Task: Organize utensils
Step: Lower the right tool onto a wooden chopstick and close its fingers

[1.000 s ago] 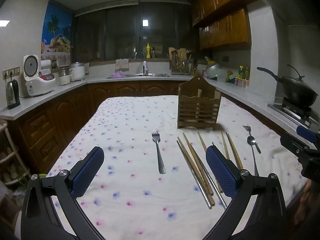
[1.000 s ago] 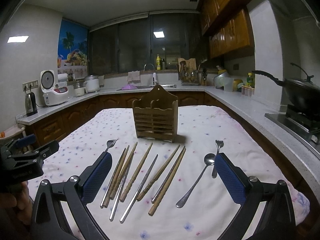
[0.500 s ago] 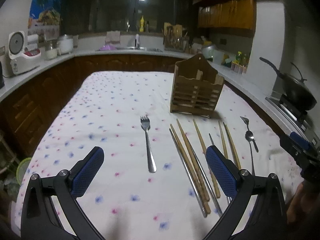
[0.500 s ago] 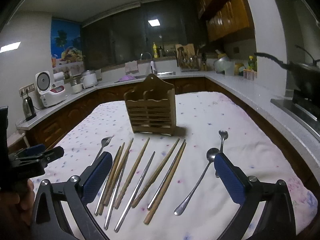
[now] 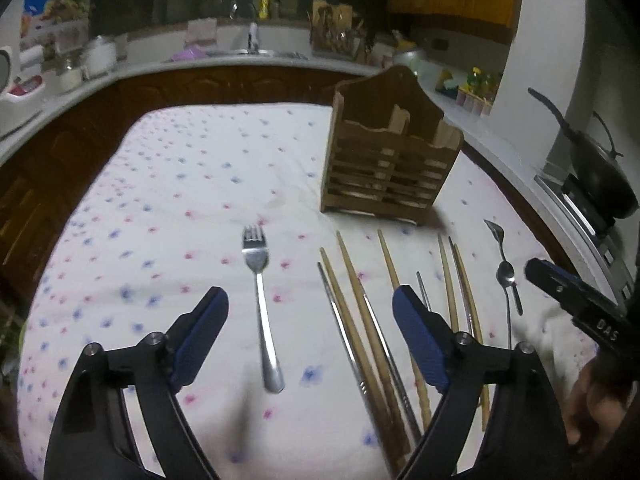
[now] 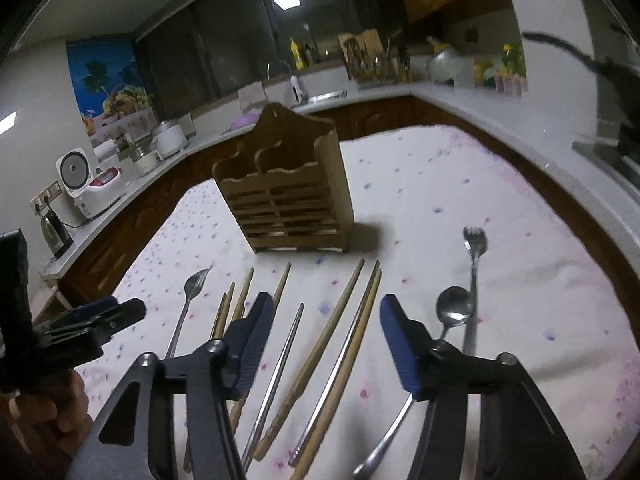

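lettering "das" shows on the right hand-held gripper [image 5: 576, 300], its jaws closing over chopsticks [image 6: 320, 344], gripping nothing; left hand-held gripper [image 5: 310, 328] closing above a fork [image 5: 260, 304], empty.

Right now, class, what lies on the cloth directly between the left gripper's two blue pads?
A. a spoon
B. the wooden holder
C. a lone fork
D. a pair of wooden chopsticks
C: in the left wrist view the fork lies alone on the tablecloth between the closing pads of the left gripper, untouched.
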A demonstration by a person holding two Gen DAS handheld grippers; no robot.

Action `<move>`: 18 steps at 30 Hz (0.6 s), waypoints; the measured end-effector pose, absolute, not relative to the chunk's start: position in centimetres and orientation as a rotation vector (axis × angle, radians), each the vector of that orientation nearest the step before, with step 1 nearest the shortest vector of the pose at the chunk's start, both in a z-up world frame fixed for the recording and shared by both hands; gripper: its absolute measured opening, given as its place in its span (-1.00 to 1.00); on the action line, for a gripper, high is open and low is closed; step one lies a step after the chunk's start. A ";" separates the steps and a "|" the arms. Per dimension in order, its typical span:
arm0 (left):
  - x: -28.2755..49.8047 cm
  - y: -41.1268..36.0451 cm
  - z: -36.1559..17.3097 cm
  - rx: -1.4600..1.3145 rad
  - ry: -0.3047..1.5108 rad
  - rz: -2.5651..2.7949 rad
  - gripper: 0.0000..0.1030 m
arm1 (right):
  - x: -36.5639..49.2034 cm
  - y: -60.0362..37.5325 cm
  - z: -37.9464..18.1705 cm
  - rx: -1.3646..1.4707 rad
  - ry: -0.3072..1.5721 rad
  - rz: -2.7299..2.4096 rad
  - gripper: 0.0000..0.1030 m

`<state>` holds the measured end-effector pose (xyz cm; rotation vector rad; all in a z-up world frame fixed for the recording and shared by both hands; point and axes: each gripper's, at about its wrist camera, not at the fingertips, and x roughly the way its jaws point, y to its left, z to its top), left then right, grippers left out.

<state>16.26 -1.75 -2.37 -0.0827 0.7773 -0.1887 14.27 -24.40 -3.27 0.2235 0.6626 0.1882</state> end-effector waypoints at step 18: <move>27.2 -6.0 -5.8 -0.022 0.993 -0.278 0.19 | 25.2 -24.0 -8.4 0.281 0.920 0.211 -0.47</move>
